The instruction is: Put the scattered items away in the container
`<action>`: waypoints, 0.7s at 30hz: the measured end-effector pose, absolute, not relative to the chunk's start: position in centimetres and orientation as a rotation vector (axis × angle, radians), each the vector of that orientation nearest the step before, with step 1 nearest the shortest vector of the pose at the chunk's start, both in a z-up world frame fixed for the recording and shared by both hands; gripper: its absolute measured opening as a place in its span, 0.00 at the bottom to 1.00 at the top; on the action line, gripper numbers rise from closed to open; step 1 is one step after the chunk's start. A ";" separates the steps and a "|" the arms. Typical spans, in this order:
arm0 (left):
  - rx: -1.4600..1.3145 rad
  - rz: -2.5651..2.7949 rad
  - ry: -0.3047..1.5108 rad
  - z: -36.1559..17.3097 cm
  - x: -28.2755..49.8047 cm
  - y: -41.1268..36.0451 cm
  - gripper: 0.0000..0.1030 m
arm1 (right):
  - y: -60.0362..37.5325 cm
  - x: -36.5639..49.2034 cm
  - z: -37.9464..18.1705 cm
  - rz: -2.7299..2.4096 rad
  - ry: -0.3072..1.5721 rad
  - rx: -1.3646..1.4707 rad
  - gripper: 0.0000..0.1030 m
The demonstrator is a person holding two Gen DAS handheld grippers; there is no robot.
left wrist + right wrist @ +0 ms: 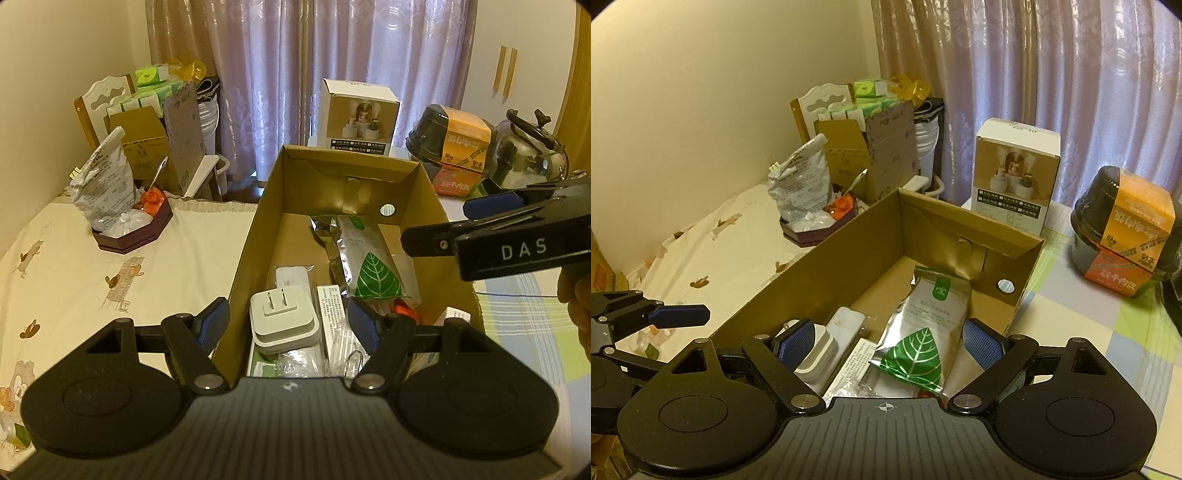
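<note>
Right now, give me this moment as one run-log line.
left gripper: open, empty, over box | right gripper: open, empty | brown cardboard box: holds silver leaf-print pouch, white plug adapter

An open brown cardboard box (pixel 251 236) stands lengthwise on the bed, flaps folded in, with a round hole in its far wall. Inside, a silver foil pouch (pixel 369 258) with a green leaf print lies flat toward the right side. A white plug adapter (pixel 282 319) lies prongs-up at the near left, resting on a clear-wrapped packet. Just beside it lies a white printed leaflet (pixel 332 314), with an orange item (pixel 404 310) partly hidden under the pouch.
</note>
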State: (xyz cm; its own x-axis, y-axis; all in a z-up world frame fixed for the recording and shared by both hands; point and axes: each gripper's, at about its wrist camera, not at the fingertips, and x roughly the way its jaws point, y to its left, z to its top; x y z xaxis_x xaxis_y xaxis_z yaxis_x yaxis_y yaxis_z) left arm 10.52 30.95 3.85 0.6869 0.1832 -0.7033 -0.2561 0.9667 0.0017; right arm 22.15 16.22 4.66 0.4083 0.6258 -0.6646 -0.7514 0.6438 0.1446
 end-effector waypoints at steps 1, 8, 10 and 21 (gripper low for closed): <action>-0.097 0.247 0.774 4.0 10.4 30.9 0.67 | 16.1 22.0 4.9 0.873 0.748 -0.188 0.90; -0.095 0.260 0.750 5.4 8.7 30.3 0.82 | 15.0 21.0 6.2 0.858 0.739 -0.170 0.91; -0.094 0.266 0.736 5.8 7.9 30.0 0.91 | 14.5 20.7 6.6 0.848 0.740 -0.162 0.91; -0.087 0.293 0.731 7.1 3.8 28.3 0.99 | 10.4 17.7 7.8 0.741 0.779 -0.112 0.91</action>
State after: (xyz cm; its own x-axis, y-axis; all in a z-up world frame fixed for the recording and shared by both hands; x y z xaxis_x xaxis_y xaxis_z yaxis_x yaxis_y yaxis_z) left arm 3.84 28.28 7.14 0.7060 0.2328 -0.6689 -0.2932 0.9558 0.0232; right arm 17.67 10.39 7.79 0.4763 0.5651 -0.6736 -0.6439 0.7459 0.1705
